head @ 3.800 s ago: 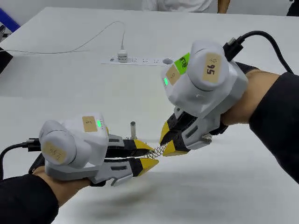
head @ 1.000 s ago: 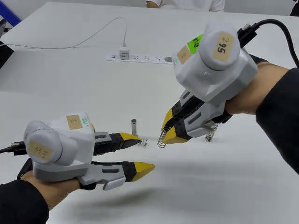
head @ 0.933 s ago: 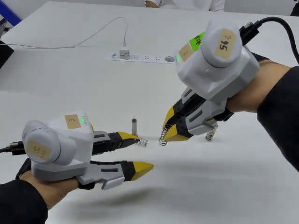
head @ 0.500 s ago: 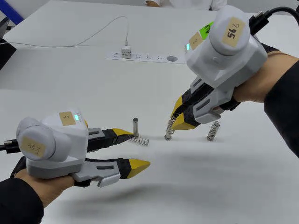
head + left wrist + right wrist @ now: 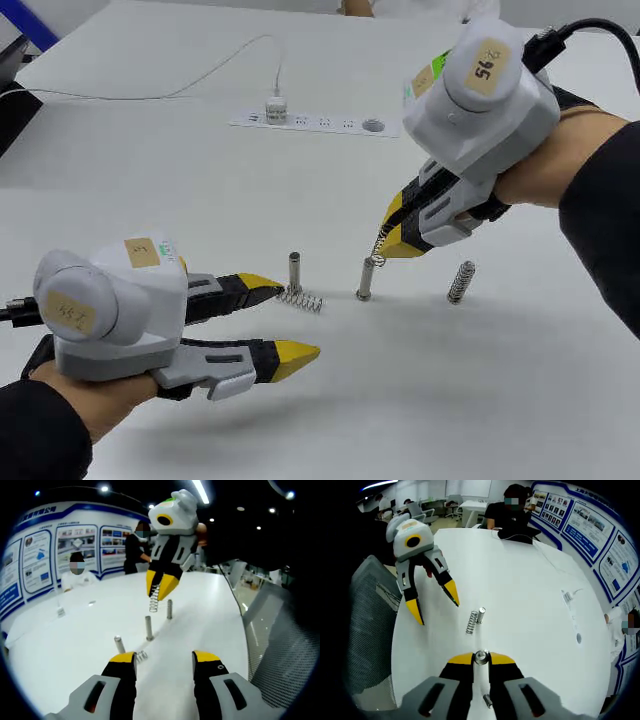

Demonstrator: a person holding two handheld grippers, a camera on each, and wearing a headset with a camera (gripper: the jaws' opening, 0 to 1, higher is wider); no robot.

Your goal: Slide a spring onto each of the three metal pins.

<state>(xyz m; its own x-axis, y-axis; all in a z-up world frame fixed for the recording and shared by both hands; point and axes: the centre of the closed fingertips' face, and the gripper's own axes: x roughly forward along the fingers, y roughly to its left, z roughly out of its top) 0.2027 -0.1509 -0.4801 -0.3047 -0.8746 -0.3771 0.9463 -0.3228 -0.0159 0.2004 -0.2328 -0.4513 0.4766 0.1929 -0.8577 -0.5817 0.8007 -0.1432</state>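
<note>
Three metal pins stand in a row on the white table (image 5: 150, 190). The left pin (image 5: 295, 270) (image 5: 119, 644) (image 5: 481, 615) is bare, and a loose spring (image 5: 302, 297) (image 5: 142, 655) (image 5: 471, 622) lies at its foot. The right pin (image 5: 460, 282) (image 5: 169, 609) wears a spring. My right gripper (image 5: 395, 242) (image 5: 161, 586) (image 5: 481, 658) is shut on a spring (image 5: 379, 244) (image 5: 154, 600) (image 5: 481, 656), which hangs just over the top of the middle pin (image 5: 366, 278) (image 5: 149, 628). My left gripper (image 5: 290, 320) (image 5: 164, 659) (image 5: 437, 607) is open, low beside the loose spring, holding nothing.
A white power strip (image 5: 320, 124) with a plugged-in adapter (image 5: 277, 105) and cable lies at the back of the table. People sit at the far end (image 5: 512, 515). A mesh chair (image 5: 370, 610) stands off the table's edge.
My right gripper has lifted its spring from table level beside the middle pin to just over the pin's top. The left gripper stays open and has hardly moved.
</note>
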